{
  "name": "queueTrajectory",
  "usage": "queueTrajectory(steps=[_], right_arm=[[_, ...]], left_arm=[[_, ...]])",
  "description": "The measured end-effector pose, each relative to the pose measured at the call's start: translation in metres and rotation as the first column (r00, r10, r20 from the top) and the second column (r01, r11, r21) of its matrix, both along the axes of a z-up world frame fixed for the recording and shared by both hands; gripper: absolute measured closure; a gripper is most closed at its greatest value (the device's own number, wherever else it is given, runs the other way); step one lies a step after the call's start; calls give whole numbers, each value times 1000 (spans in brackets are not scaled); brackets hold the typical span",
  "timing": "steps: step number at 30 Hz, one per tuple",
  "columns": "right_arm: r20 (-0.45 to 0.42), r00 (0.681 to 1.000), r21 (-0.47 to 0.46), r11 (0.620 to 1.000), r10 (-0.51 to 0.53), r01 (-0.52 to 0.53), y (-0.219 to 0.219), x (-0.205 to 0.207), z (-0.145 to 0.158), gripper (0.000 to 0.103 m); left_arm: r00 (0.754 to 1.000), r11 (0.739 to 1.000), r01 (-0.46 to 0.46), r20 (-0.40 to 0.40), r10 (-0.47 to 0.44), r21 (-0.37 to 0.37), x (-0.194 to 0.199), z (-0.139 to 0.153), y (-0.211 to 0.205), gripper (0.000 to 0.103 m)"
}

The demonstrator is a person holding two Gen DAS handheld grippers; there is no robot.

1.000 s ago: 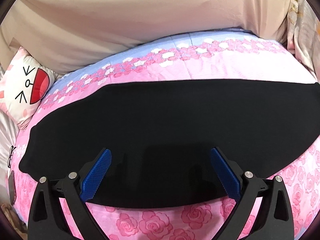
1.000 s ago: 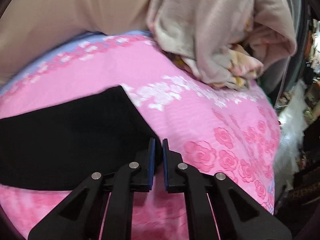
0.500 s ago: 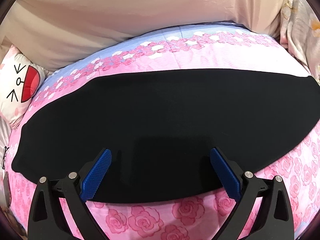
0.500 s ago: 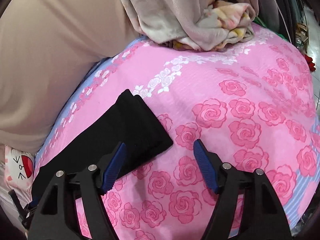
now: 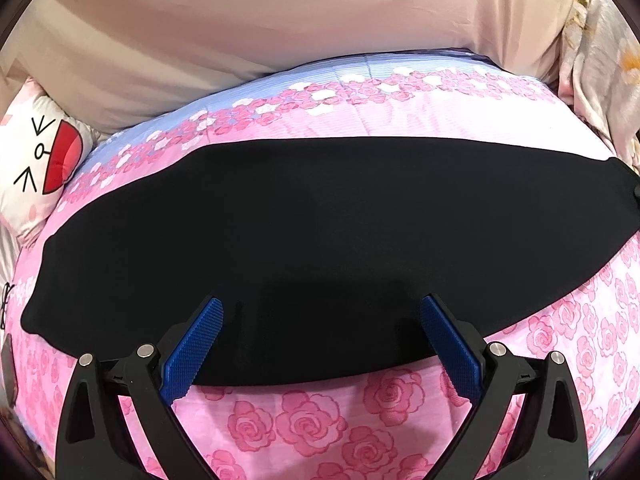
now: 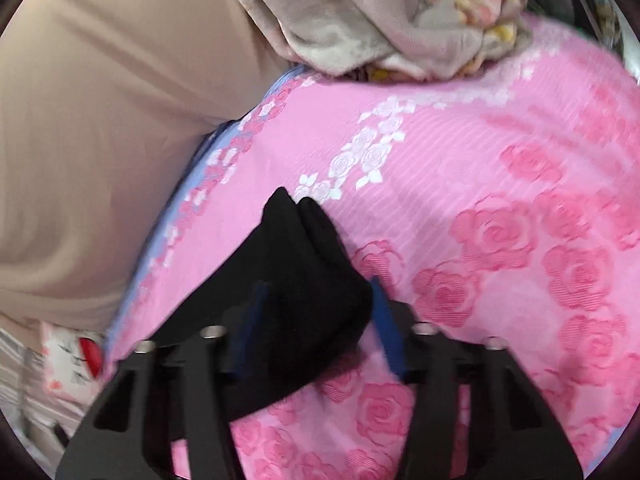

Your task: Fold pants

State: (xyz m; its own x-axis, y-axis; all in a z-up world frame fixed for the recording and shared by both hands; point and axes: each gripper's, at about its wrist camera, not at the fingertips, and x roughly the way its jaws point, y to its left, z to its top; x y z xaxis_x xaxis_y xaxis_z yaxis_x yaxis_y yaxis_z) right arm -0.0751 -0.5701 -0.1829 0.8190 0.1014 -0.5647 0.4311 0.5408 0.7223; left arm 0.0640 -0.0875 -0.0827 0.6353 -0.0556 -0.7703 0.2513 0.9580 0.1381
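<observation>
Black pants lie flat as a long folded band across the pink rose bedspread. My left gripper hovers open over the band's near edge, and its blue pads touch nothing. In the right wrist view the right gripper straddles the pants' right end. Its jaws are closing, and the cloth is bunched up into two peaks between the blue pads. That view is blurred by motion.
A beige cloth wall backs the bed. A white cartoon pillow lies at the far left, and a crumpled grey and floral blanket sits at the far right corner. Bare bedspread stretches right of the pants.
The right gripper opened, rolled and dropped over the pants' end, then closed in, bunching the cloth. The left gripper stayed open and hardly moved.
</observation>
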Motion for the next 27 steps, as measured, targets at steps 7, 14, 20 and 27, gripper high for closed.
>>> queueTrajectory(steps=[7,14,20,27], right_arm=[[99,995,-26,1000,18,-16,33,11,33,82],[143,961,-204,958,234,-203,127,61,107,82],[130,885,-276,873,447,-401,232,119,132,82],[38,781,-303,752,623,-585,344,161,118,82]], left_arm=[[999,999,-47,5,47,3,8,3,21,5],[987,987,-158,-32,157,-33,26,-1,71,5],[977,975,-210,-36,208,-67,28,0,116,5],[963,958,-267,-56,262,-110,30,-1,166,5]])
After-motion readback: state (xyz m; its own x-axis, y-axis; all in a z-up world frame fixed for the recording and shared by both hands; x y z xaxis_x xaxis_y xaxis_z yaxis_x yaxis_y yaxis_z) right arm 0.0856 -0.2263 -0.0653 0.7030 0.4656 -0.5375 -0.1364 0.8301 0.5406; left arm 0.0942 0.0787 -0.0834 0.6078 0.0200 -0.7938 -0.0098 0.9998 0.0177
